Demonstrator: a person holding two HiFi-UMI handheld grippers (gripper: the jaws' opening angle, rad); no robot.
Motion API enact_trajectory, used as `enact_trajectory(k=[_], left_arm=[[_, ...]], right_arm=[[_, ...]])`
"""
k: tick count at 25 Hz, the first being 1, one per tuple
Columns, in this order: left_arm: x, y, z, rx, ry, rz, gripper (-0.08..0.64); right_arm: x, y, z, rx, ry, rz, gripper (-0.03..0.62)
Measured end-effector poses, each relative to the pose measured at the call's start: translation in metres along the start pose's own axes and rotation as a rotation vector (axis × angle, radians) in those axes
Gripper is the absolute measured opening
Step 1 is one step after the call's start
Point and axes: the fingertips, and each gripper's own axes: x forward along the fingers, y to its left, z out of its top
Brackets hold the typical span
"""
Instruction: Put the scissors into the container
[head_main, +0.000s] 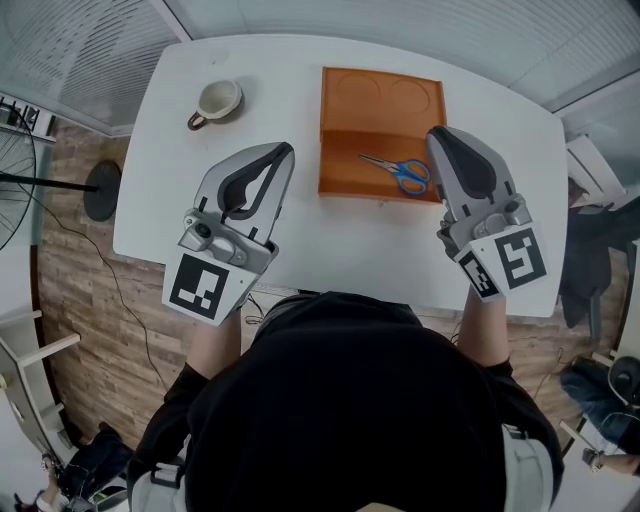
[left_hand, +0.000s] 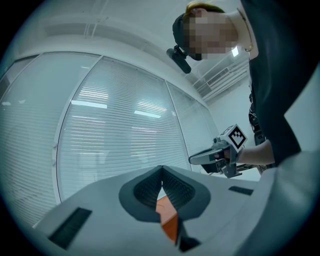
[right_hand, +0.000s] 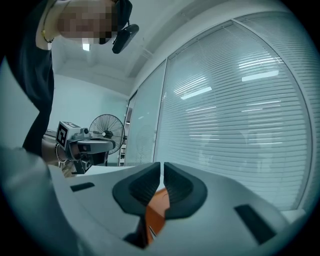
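Blue-handled scissors (head_main: 397, 171) lie inside the orange container (head_main: 345, 165), in its near compartment on the white table (head_main: 300, 240). My right gripper (head_main: 436, 136) hovers just right of the scissors, jaws shut with nothing between them; its own view shows only a hairline gap at the right gripper (right_hand: 162, 167) tips and a slice of the orange container (right_hand: 154, 212) below. My left gripper (head_main: 284, 151) is held left of the container, shut and empty. In the left gripper view the left gripper (left_hand: 161, 171) jaws meet over a sliver of the orange container (left_hand: 171, 225).
A beige mug (head_main: 218, 100) stands at the table's far left. The container's far half has two round recesses (head_main: 385, 95). A floor fan (right_hand: 106, 129) stands left of the table, its base (head_main: 101, 190) on the wooden floor. Slatted blinds run behind the table.
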Motion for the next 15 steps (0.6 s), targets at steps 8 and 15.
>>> enact_trajectory(k=[8, 15], left_arm=[[0.0000, -0.0006, 0.0005, 0.002, 0.001, -0.003, 0.014], [0.0000, -0.0005, 0.0011, 0.005, -0.001, -0.004, 0.014]], right_arm=[[-0.0018, -0.0008, 0.0000, 0.014, -0.009, -0.005, 0.008], [-0.0018, -0.0002, 0.0028, 0.009, -0.023, -0.002, 0.006]])
